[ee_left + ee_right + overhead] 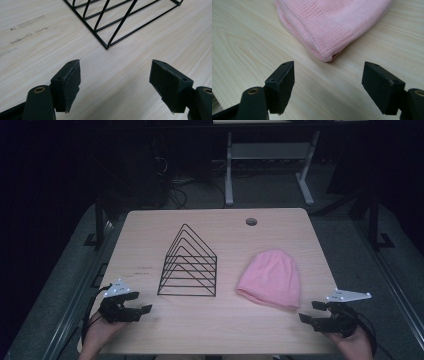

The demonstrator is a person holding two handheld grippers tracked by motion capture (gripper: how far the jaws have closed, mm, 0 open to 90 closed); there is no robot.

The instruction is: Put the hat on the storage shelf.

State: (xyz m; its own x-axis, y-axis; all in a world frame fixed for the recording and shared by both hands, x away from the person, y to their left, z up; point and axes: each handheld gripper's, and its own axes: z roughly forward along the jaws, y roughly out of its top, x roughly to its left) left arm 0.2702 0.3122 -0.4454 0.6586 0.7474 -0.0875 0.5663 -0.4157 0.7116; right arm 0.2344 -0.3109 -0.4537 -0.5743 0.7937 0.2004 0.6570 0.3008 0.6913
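A pink knit beanie (271, 278) lies flat on the right half of the wooden table (225, 330); its ribbed brim corner (329, 56) is just ahead of my right gripper's jaws. A black wire rack (188, 265) with triangular dividers stands left of centre, and its near corner (107, 46) lies a short way ahead of my left gripper. My left gripper (140, 302) rests at the table's near left, open, with nothing between its jaws (115, 82). My right gripper (310, 311) sits at the near right, open and empty (328, 83).
A round cable hole (251, 221) is in the table's far edge. Faint smudges (22, 32) mark the wood left of the rack. Beyond the table stand a white desk frame (270, 165) and cables on a dark floor.
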